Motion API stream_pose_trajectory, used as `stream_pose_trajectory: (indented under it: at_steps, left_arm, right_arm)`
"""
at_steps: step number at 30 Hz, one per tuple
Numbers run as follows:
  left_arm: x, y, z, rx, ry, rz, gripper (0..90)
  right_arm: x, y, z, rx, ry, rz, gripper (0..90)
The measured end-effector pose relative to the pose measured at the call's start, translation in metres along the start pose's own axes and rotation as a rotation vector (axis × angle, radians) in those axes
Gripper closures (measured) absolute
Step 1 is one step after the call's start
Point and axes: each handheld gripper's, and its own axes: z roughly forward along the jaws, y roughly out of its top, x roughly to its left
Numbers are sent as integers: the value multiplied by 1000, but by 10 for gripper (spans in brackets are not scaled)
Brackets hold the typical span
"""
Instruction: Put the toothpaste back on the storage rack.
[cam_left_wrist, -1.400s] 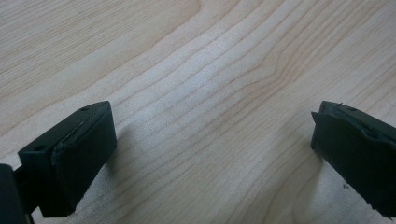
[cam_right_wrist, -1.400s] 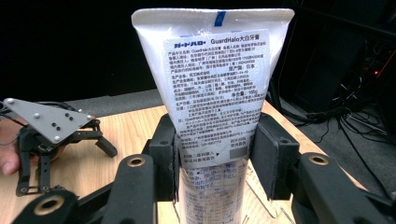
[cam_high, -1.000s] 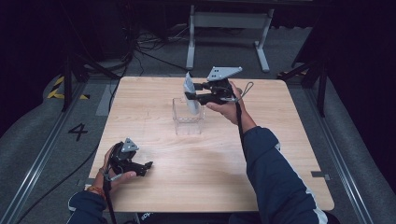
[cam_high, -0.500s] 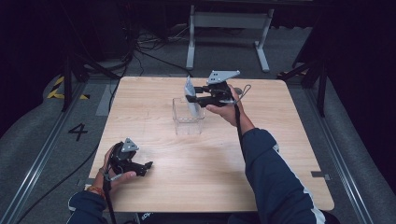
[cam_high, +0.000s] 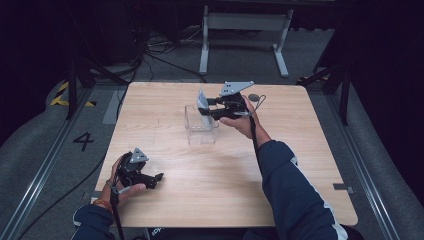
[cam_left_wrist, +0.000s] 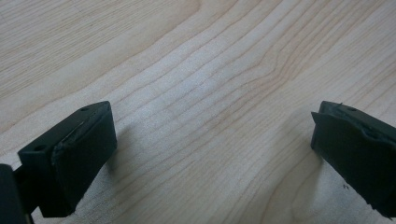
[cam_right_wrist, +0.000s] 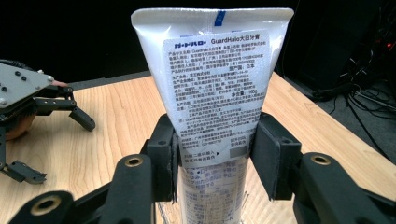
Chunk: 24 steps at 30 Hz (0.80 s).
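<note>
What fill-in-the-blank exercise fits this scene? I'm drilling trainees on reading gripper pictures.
1. The right gripper is shut on a white ____ tube.
2. The tube's lower end dips into a clear ____ on the table.
3. The left gripper's jaws stand ____ over bare wood.

Missing words: toothpaste; container; open
</note>
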Motion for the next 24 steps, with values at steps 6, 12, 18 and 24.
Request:
stream_pose_trajectory:
  at_steps: [6, 12, 18, 24]
  left_arm:
    - [0, 0, 0, 0, -1, 0, 6]
    - [0, 0, 0, 2, 0, 3, 6]
    - [0, 0, 0, 6, -1, 5, 6]
    - [0, 0, 0, 7, -1, 4, 5]
  right_arm:
    - [1, -5, 4, 17, 5, 0, 555]
    - [2, -11, 8, 44, 7, 2, 551]
    - [2, -15, 9, 61, 7, 8, 546]
    - [0, -18, 11, 78, -3, 13, 543]
